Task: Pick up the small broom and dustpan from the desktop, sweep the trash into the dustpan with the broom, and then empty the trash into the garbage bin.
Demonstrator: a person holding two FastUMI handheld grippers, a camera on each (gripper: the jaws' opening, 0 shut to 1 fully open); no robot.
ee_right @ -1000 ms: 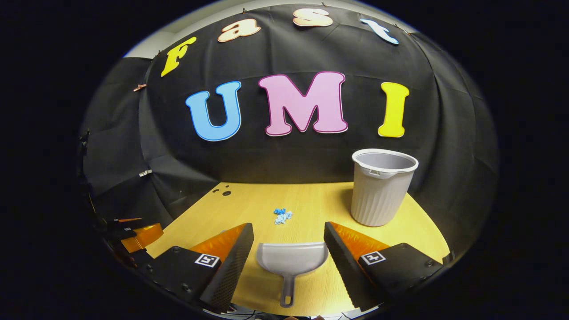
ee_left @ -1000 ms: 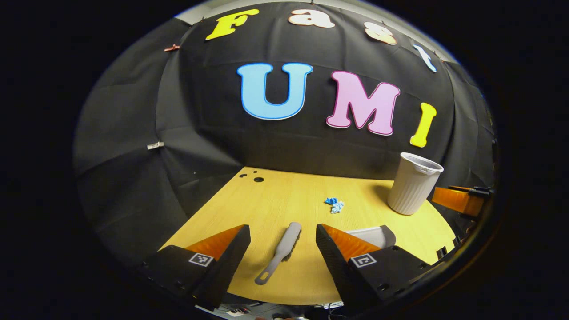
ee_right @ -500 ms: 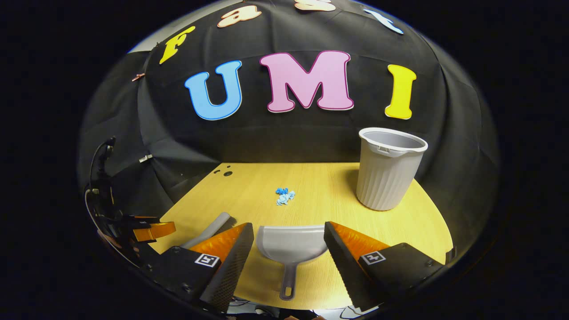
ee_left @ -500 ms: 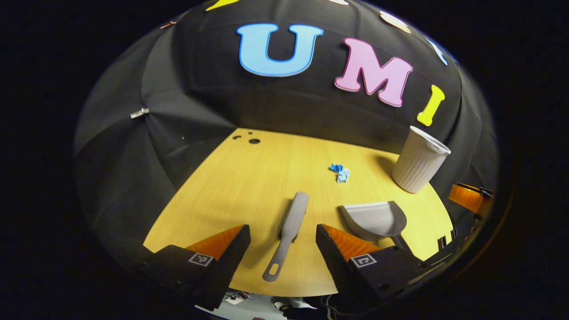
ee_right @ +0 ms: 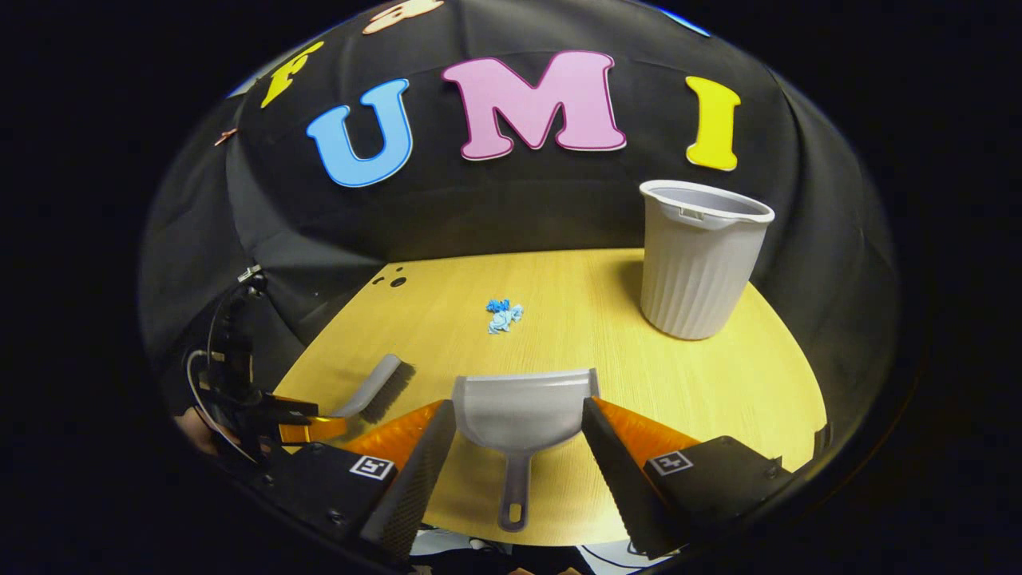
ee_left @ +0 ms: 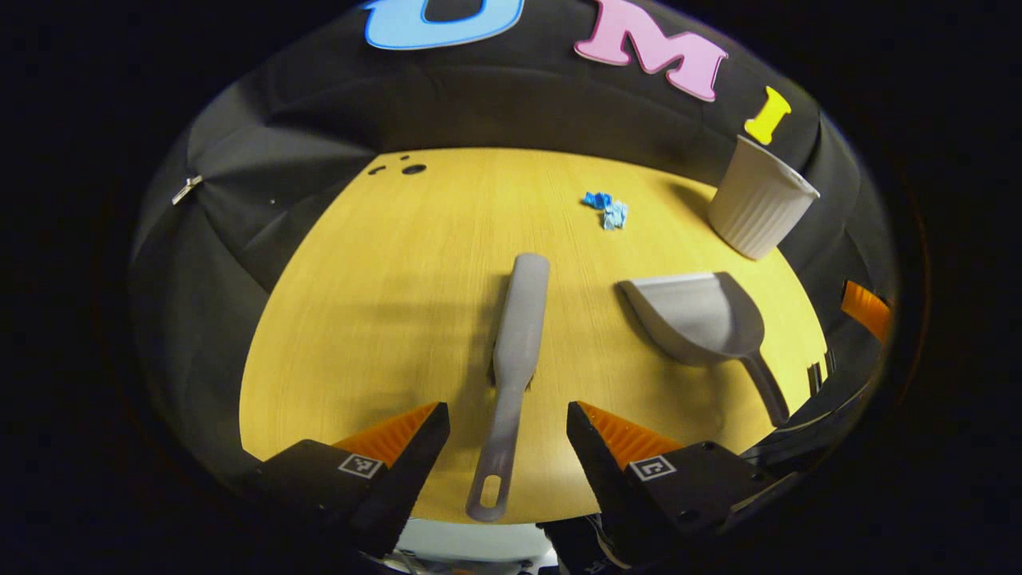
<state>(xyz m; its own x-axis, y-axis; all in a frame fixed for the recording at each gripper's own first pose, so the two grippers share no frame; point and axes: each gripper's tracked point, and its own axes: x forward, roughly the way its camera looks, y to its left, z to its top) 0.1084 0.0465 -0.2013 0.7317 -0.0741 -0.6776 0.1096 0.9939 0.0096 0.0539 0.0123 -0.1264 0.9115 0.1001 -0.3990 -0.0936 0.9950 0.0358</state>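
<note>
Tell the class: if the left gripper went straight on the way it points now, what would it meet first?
Probably the broom: its handle lies between the open left gripper fingers, on the desktop. Height above it is unclear.

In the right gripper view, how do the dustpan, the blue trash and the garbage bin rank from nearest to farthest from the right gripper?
1. The dustpan, lying between the open fingers of the right gripper.
2. The blue trash, mid-table, ahead and slightly left.
3. The garbage bin, standing ahead to the right near the booth wall; it looks farthest, though not by much.

No readable text, label or number anywhere.
</note>
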